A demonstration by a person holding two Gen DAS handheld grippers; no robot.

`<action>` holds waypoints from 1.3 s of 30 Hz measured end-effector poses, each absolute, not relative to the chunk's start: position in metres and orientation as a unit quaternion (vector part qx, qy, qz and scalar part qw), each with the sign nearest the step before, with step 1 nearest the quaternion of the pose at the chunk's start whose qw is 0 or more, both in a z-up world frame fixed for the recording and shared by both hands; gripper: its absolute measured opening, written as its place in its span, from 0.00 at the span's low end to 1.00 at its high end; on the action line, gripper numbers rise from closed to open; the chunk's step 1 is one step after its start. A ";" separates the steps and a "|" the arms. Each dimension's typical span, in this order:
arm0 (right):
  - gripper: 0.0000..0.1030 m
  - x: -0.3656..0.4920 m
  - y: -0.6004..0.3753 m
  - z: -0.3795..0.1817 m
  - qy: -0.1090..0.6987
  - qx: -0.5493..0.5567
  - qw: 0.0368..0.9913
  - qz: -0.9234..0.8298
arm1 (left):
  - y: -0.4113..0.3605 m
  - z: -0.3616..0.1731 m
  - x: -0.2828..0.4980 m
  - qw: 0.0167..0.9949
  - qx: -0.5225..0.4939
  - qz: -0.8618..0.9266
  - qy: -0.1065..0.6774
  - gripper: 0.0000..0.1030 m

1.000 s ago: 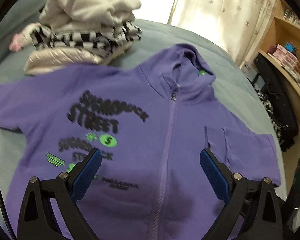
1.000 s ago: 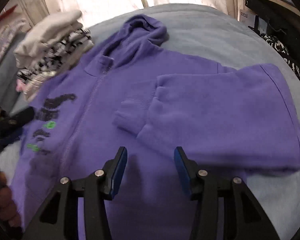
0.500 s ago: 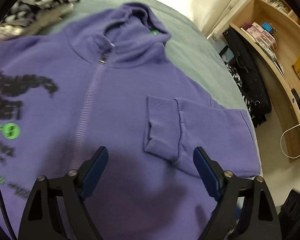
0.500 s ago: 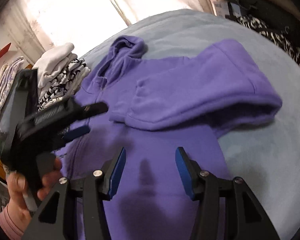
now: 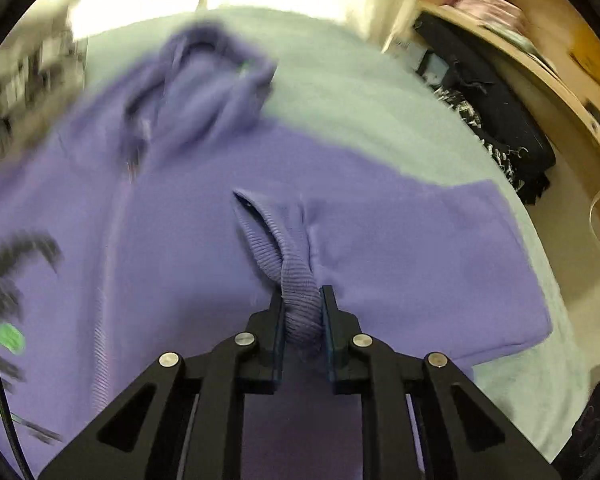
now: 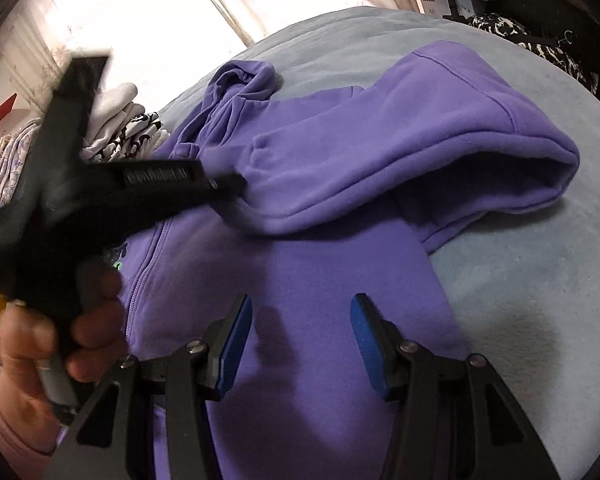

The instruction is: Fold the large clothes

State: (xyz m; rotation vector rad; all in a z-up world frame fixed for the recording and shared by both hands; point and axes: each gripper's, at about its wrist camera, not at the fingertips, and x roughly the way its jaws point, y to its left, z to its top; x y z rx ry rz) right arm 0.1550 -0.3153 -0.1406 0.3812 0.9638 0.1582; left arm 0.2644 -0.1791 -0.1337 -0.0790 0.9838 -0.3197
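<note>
Our left gripper [image 5: 302, 312], jaws just closed, pinches the hoodie [image 5: 180, 240] cuff [image 5: 296, 276]; right gripper [image 6: 300, 340] hangs half-open above the hoodie's near edge, with bare bed [image 6: 540, 280] to the right.

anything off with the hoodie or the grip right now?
Nothing damaged. The left gripper has just closed on the ribbed cuff of the folded-in sleeve, bunching it between the pads, as expected for a fold. The right gripper hangs open over the purple hoodie body, holding nothing.
</note>
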 end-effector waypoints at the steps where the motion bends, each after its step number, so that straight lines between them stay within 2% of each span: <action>1: 0.50 0.155 -0.315 -0.140 0.459 0.182 0.866 0.075 | -0.181 -0.113 0.258 0.883 -0.028 -0.157 0.441 0.12; 5: 0.50 0.152 -0.315 -0.141 0.455 0.181 0.869 0.076 | -0.162 -0.051 0.246 0.920 -0.008 -0.151 0.362 0.12; 9: 0.50 0.150 -0.315 -0.141 0.454 0.179 0.870 0.075 | -0.111 -0.029 0.238 0.940 0.017 -0.098 0.327 0.13; 12: 0.54 0.151 -0.314 -0.141 0.454 0.177 0.870 0.079 | -0.069 -0.056 0.249 0.933 0.033 -0.046 0.356 0.16; 13: 0.55 0.150 -0.313 -0.141 0.454 0.175 0.870 0.080 | -0.059 -0.067 0.251 0.927 0.036 -0.034 0.371 0.23; 15: 0.60 0.152 -0.311 -0.140 0.458 0.167 0.869 0.084 | -0.027 -0.104 0.259 0.904 0.034 -0.008 0.425 0.29; 18: 0.64 0.155 -0.307 -0.135 0.468 0.155 0.865 0.089 | 0.002 -0.143 0.263 0.869 0.003 -0.007 0.494 0.31; 20: 0.64 0.157 -0.305 -0.128 0.474 0.161 0.859 0.109 | 0.016 -0.149 0.260 0.865 -0.031 -0.011 0.500 0.45; 21: 0.64 0.158 -0.305 -0.124 0.474 0.164 0.857 0.115 | 0.023 -0.149 0.260 0.867 -0.047 -0.010 0.496 0.61; 22: 0.64 0.159 -0.306 -0.119 0.474 0.167 0.856 0.123 | 0.031 -0.145 0.261 0.869 -0.077 -0.016 0.489 0.70; 26: 0.64 0.170 -0.315 -0.103 0.471 0.177 0.853 0.141 | 0.047 -0.141 0.269 0.863 -0.146 -0.042 0.481 0.72; 32: 0.64 0.220 -0.367 -0.097 0.461 0.244 0.846 0.108 | 0.040 -0.164 0.288 0.856 -0.129 -0.018 0.501 0.73; 33: 0.64 0.230 -0.378 -0.100 0.463 0.261 0.841 0.103 | 0.039 -0.167 0.295 0.857 -0.129 -0.012 0.499 0.71; 35: 0.64 0.248 -0.396 -0.108 0.466 0.292 0.830 0.094 | 0.035 -0.165 0.301 0.862 -0.116 -0.005 0.494 0.36; 36: 0.64 0.259 -0.405 -0.114 0.468 0.307 0.824 0.089 | 0.032 -0.166 0.305 0.859 -0.111 -0.009 0.500 0.04; 39: 0.64 0.290 -0.418 -0.128 0.480 0.307 0.819 0.065 | 0.032 -0.153 0.311 0.862 -0.122 -0.003 0.492 0.04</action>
